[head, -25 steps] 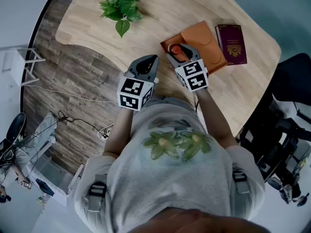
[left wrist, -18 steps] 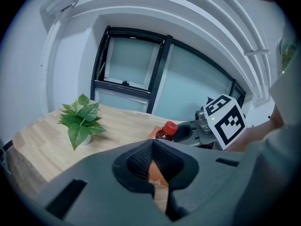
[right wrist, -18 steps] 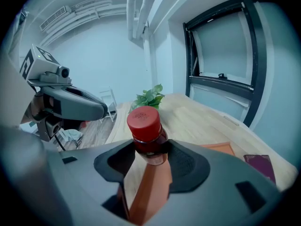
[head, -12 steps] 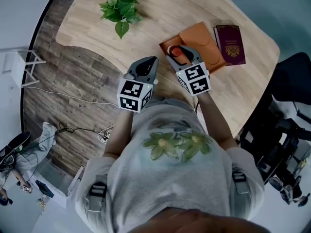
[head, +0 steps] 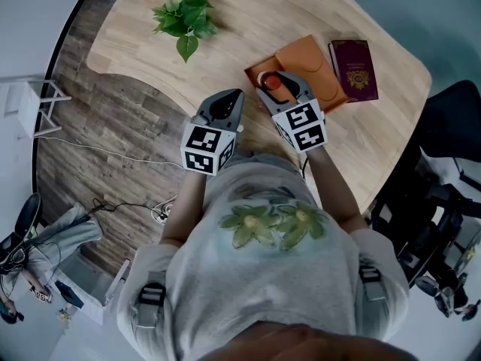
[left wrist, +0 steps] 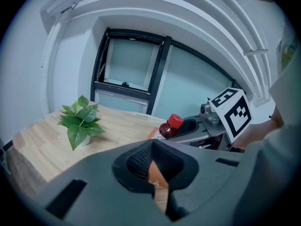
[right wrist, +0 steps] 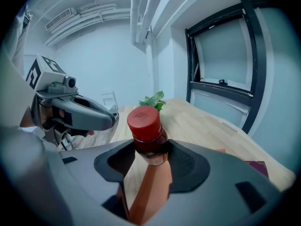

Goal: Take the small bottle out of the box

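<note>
Red-capped bottle [right wrist: 146,135] sitting clamped between right gripper [right wrist: 146,157] jaws, over orange box [head: 304,59] on wooden table [head: 248,21]; left gripper [left wrist: 153,147] hanging alongside, jaws pressed together, holding nothing; maroon passport [head: 355,70] lying just beside box

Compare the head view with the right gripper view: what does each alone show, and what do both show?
Head view only: the right gripper's marker cube and a cable on the floor. Right gripper view only: the black window frame and the jaws shut on the small bottle. Both: the bottle, the potted plant, the left gripper, the table.
</note>
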Demonstrator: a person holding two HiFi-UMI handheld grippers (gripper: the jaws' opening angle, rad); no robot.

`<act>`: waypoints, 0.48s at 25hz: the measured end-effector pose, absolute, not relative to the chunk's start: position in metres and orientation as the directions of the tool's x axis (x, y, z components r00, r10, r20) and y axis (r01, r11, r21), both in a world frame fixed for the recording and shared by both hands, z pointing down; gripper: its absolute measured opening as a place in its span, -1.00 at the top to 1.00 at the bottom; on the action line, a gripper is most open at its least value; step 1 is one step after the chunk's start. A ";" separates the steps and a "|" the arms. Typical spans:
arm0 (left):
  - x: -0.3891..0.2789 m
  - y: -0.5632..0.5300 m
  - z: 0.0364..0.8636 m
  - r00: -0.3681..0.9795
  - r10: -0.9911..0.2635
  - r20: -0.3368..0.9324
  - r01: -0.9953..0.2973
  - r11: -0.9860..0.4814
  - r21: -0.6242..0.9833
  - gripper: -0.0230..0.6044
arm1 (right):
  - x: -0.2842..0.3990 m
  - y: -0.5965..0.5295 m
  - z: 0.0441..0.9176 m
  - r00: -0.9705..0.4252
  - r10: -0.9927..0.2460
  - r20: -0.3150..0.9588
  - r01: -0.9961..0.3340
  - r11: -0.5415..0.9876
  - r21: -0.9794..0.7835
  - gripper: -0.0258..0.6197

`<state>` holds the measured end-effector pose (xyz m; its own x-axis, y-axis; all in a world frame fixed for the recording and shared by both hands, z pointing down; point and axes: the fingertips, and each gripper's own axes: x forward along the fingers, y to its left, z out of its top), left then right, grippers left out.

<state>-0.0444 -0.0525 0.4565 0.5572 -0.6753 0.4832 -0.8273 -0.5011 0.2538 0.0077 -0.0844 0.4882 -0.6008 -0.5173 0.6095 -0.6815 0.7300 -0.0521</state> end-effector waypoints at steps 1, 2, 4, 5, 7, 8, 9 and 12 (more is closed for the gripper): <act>-0.044 -0.053 0.457 0.557 -0.675 0.484 -0.827 -0.501 0.253 0.90 | 0.008 -0.085 0.488 -0.600 -0.519 0.609 -0.682 0.730 -0.049 0.26; -0.044 -0.053 0.457 0.557 -0.674 0.484 -0.827 -0.502 0.253 0.90 | 0.009 -0.085 0.487 -0.599 -0.522 0.607 -0.682 0.730 -0.047 0.26; -0.043 -0.053 0.456 0.559 -0.673 0.485 -0.826 -0.504 0.253 0.90 | 0.009 -0.085 0.484 -0.600 -0.525 0.603 -0.683 0.729 -0.046 0.26; -0.043 -0.054 0.456 0.560 -0.672 0.485 -0.825 -0.505 0.253 0.90 | 0.009 -0.086 0.482 -0.602 -0.526 0.600 -0.683 0.729 -0.046 0.26; -0.042 -0.055 0.456 0.562 -0.670 0.485 -0.824 -0.507 0.254 0.90 | 0.009 -0.085 0.479 -0.605 -0.527 0.597 -0.682 0.730 -0.046 0.26; -0.041 -0.055 0.457 0.563 -0.670 0.485 -0.823 -0.508 0.253 0.90 | 0.010 -0.085 0.477 -0.605 -0.528 0.596 -0.682 0.730 -0.046 0.26; -0.040 -0.055 0.457 0.564 -0.668 0.485 -0.822 -0.510 0.253 0.90 | 0.010 -0.084 0.475 -0.606 -0.529 0.594 -0.681 0.731 -0.045 0.26; -0.039 -0.055 0.456 0.565 -0.667 0.486 -0.821 -0.512 0.252 0.90 | 0.010 -0.084 0.468 -0.609 -0.533 0.587 -0.680 0.732 -0.040 0.26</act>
<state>-0.0390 -0.0553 0.4561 0.5653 -0.6665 0.4860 -0.8209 -0.5123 0.2522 0.0105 -0.0838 0.4681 -0.6091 -0.5334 0.5869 -0.6800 0.7321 -0.0403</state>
